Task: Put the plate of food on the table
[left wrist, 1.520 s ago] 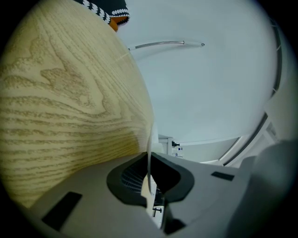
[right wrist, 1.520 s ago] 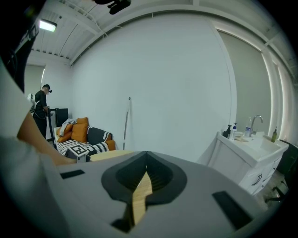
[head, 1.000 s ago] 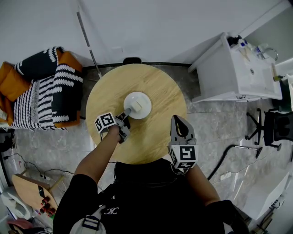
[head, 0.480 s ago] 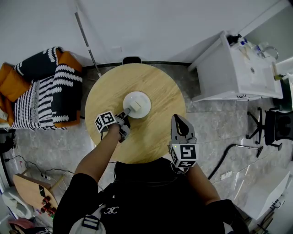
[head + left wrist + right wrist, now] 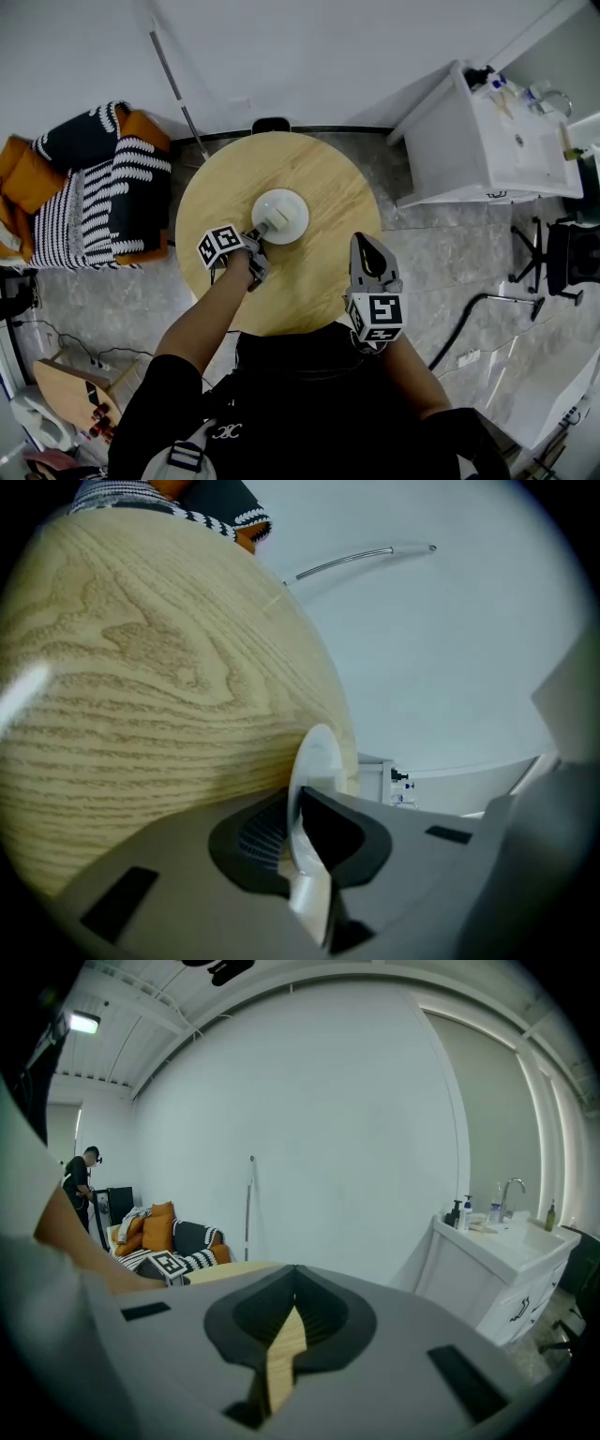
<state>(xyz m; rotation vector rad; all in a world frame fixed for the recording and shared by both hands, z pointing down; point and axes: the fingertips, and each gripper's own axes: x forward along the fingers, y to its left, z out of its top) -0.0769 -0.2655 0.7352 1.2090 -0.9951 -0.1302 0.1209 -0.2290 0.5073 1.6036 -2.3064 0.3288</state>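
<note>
Head view: white plate (image 5: 280,215) with a pale piece of food (image 5: 278,219) at the centre of the round wooden table (image 5: 328,178). The left gripper (image 5: 255,235) meets its near-left rim. The right gripper (image 5: 364,246) is over the table's near edge.
Left gripper view: jaws clamped on the plate's rim.
Right gripper view: jaws together, nothing between them.

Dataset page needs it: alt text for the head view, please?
Seen from above, a person's left tongs grip the rim of a white plate holding pale food over a round wooden table. The right tongs hang shut and empty near the table's edge; a striped sofa sits left, a white sink unit right.
</note>
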